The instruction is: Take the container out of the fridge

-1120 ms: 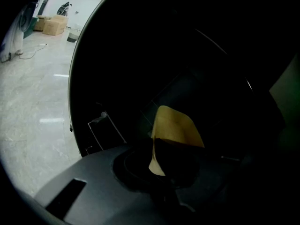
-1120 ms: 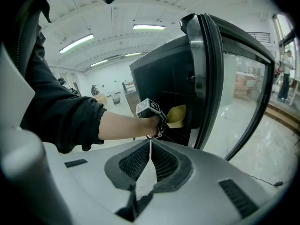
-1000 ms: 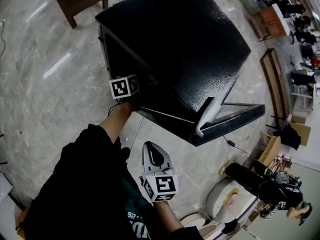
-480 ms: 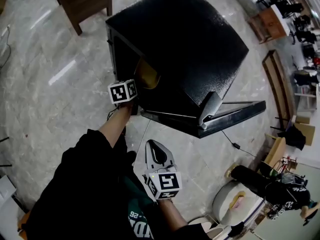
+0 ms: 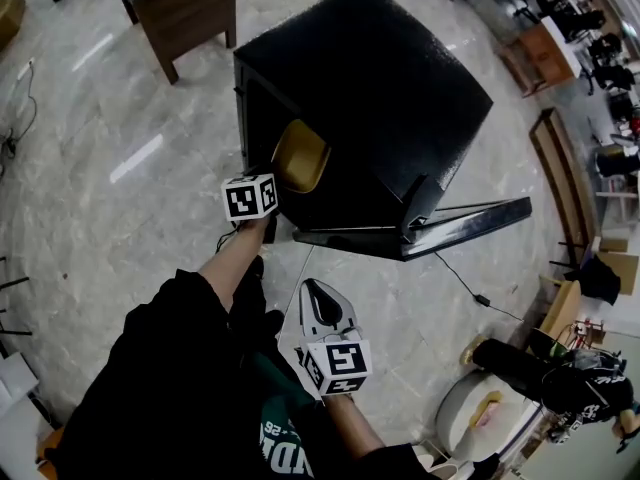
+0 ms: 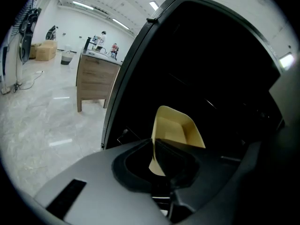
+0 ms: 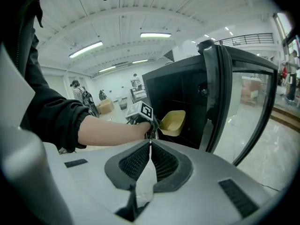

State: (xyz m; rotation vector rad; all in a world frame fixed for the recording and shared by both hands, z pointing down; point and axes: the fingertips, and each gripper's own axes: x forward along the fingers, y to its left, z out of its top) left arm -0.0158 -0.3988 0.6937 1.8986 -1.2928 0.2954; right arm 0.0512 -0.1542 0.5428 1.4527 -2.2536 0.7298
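A black fridge point(image 5: 370, 98) stands on the marble floor, and its door point(image 5: 470, 223) swings open to the right. A tan plastic container point(image 5: 300, 156) sits at the fridge's open front, tilted. My left gripper point(image 5: 268, 183) is shut on its near wall. In the left gripper view the container point(image 6: 178, 128) rises from the closed jaws of the left gripper point(image 6: 153, 145), with the dark fridge interior behind it. My right gripper point(image 5: 325, 308) hangs lower, in front of the fridge, shut and empty. The right gripper view shows the right gripper point(image 7: 150, 146), the container point(image 7: 172, 122) and the door point(image 7: 220, 93).
A wooden cabinet point(image 5: 185, 3) stands beyond the fridge on the left. A cable point(image 5: 462, 280) runs over the floor under the door. A person in dark clothes point(image 5: 540, 368) and a white round object point(image 5: 470, 413) are at the lower right. Wooden furniture point(image 5: 550, 163) lines the right side.
The container has come out from the fridge's dark interior into plain view, drawn by the left gripper. The right gripper stays low and shut.
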